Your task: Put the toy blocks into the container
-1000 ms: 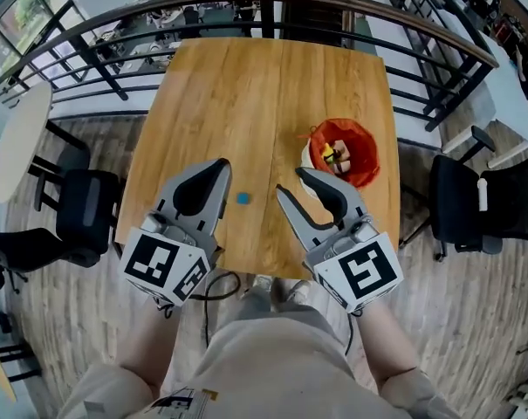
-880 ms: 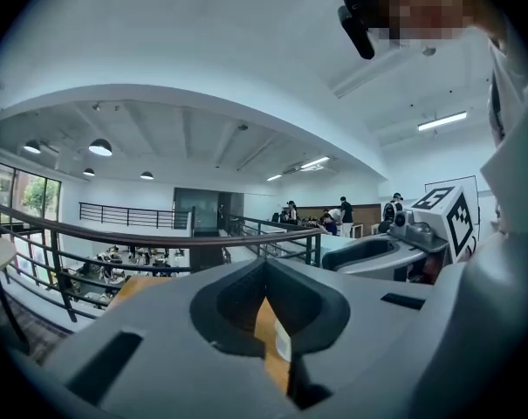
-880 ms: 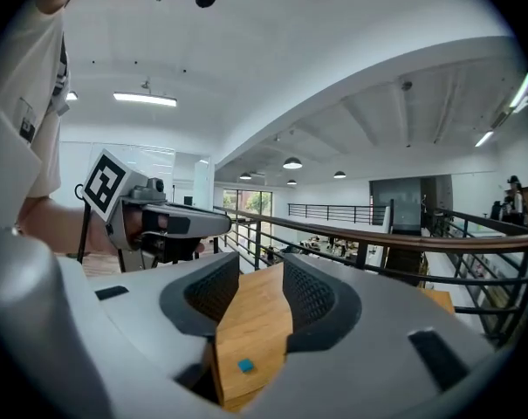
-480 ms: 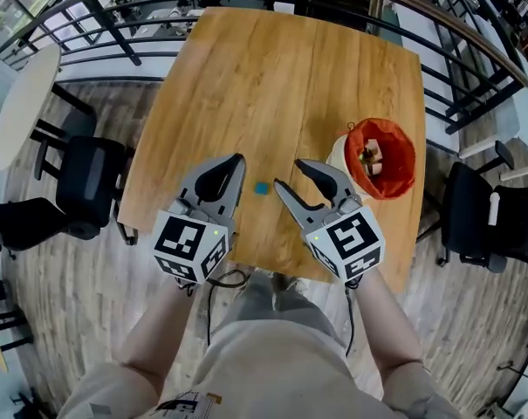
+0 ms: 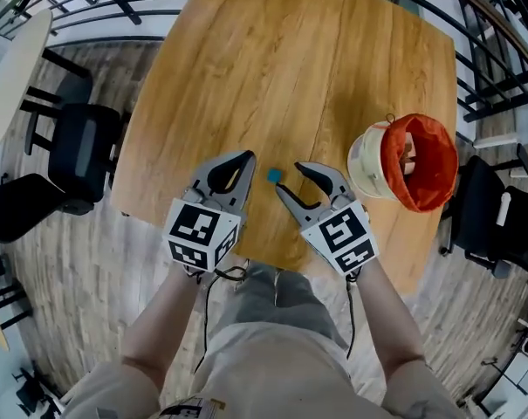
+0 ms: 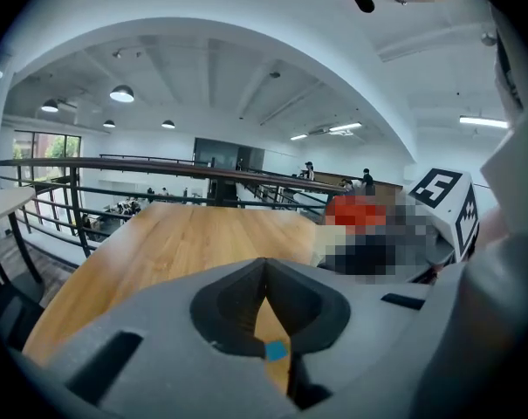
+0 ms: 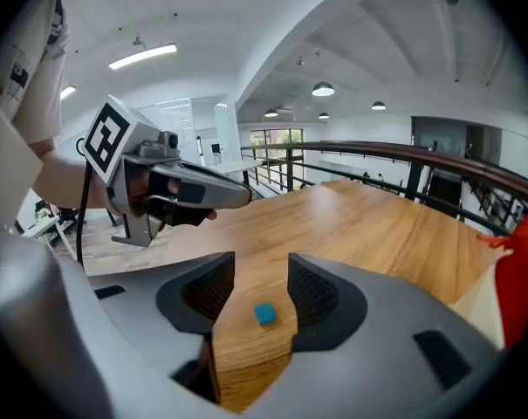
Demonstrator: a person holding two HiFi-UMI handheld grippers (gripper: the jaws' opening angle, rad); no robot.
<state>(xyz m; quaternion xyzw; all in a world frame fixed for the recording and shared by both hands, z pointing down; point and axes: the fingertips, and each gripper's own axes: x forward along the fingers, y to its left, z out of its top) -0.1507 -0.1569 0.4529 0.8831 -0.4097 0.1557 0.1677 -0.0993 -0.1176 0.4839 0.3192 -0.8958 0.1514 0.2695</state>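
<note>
Judging by looks, the blue block (image 5: 273, 175) is small, light and stiff, so it should pinch easily across two opposite flat sides, though it may skid on the smooth wooden table (image 5: 246, 77). It lies near the near edge, between the two grippers and well apart from the orange-lined container (image 5: 365, 162) at the right. The right gripper (image 5: 290, 178) has its jaws wide apart and holds nothing; the block sits on the table just ahead of the gap, untouched. The left gripper (image 5: 244, 157) has its jaws together and is empty. Compared with the earlier frames, both grippers have dropped closer to the table and the block, and the right jaws have just been opening.
</note>
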